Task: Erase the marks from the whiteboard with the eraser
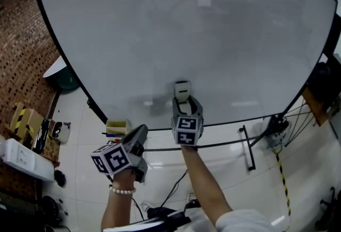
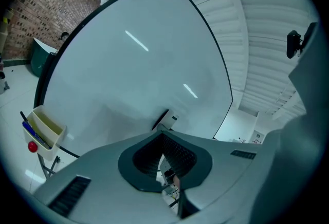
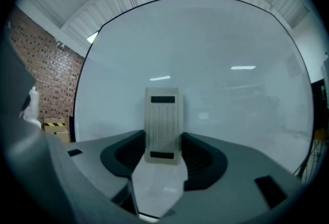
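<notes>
The likeliest trouble was the pale beige rectangular eraser [image 3: 163, 125] twisting or slipping. The right claw [image 3: 163, 152] pinched only its lower end, and most of its length stood proud above the jaws. A firm push against the large white black-framed whiteboard [image 1: 186, 39] could lever it round. The eraser also sat close to the whiteboard's lower edge, about midway along it, so a downward stroke might have run off onto the black frame. The board stood on a thin black stand with nothing bracing it, so hard pressure might have rocked it. No clear marks could be made out on the white face, only faint smudges and light reflections, so wiping could easily have missed what remained.

The eraser stood upright between the right claw's jaws, its back toward that claw's camera. Its far face seemed to be on the board, though contact could not be confirmed. The left claw [image 1: 139, 134] hung below the lower edge, jaws pressed together on nothing, near a small yellowish marker tray [image 1: 117, 127].
</notes>
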Available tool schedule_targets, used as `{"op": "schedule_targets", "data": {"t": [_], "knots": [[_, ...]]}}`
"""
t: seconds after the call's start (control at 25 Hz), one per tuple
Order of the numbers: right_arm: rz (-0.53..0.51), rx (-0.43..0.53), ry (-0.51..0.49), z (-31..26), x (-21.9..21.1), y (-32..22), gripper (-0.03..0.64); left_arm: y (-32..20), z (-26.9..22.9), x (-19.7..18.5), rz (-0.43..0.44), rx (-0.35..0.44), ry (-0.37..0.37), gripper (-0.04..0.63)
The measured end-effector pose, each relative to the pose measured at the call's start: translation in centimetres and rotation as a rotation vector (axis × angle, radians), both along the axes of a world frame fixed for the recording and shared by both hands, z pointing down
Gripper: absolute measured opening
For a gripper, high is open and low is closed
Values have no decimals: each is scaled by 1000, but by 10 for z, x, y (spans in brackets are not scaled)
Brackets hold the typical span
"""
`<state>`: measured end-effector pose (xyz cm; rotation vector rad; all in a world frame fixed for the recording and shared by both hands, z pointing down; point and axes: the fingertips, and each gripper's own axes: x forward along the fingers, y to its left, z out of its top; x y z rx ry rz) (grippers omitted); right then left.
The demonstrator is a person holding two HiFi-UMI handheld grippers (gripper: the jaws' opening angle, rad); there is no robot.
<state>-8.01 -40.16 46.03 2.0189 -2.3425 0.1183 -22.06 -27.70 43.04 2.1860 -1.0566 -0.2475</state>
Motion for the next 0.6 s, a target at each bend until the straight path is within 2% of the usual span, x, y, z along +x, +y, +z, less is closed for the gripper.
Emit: {"op": "schedule_targets", "data": {"t": [0.28, 0.6], "knots": [[33, -6, 4, 1, 75, 3, 250, 8, 10, 67, 49, -21, -6, -5], [80, -23, 34, -2, 99, 3, 250, 2, 8, 86, 158, -19, -4, -5]]}}
